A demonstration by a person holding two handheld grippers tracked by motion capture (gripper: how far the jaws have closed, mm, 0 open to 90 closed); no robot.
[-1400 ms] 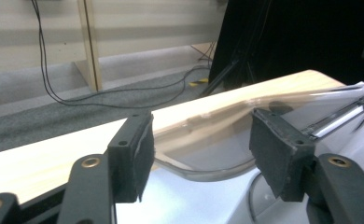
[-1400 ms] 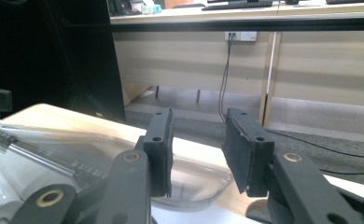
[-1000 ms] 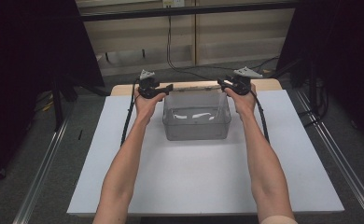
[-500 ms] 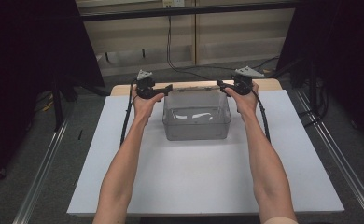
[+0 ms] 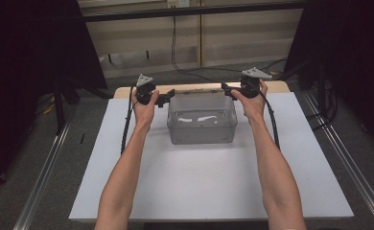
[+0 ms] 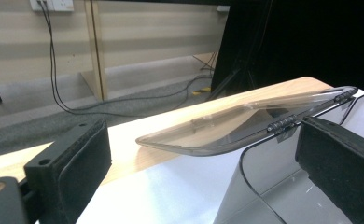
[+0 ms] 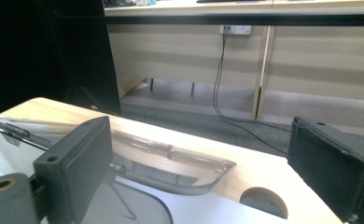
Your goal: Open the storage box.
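A clear plastic box [image 5: 202, 125] stands at the back middle of the white board [image 5: 209, 184]. Its hinged clear lid [image 5: 194, 91] is swung open and hangs tilted behind the box over the wooden table edge. My left gripper [image 5: 165, 98] is at the box's back left corner, my right gripper [image 5: 227, 90] at its back right corner. In the left gripper view the left gripper [image 6: 203, 179] is open, and the lid [image 6: 245, 121] and box wall [image 6: 259, 191] lie beyond its jaws. The right gripper [image 7: 203, 172] is open too, with the lid [image 7: 171, 161] lying past it.
A wooden tabletop [image 5: 276, 86] shows past the board, with a round hole [image 7: 263, 201] in it. Metal rails [image 5: 43, 175] run along both sides. Cables [image 5: 175, 52] hang from a wall socket behind, and dark curtains stand at both sides.
Both grippers have moved slightly toward the table's far edge beside the box's back corners. The box has stayed in place.
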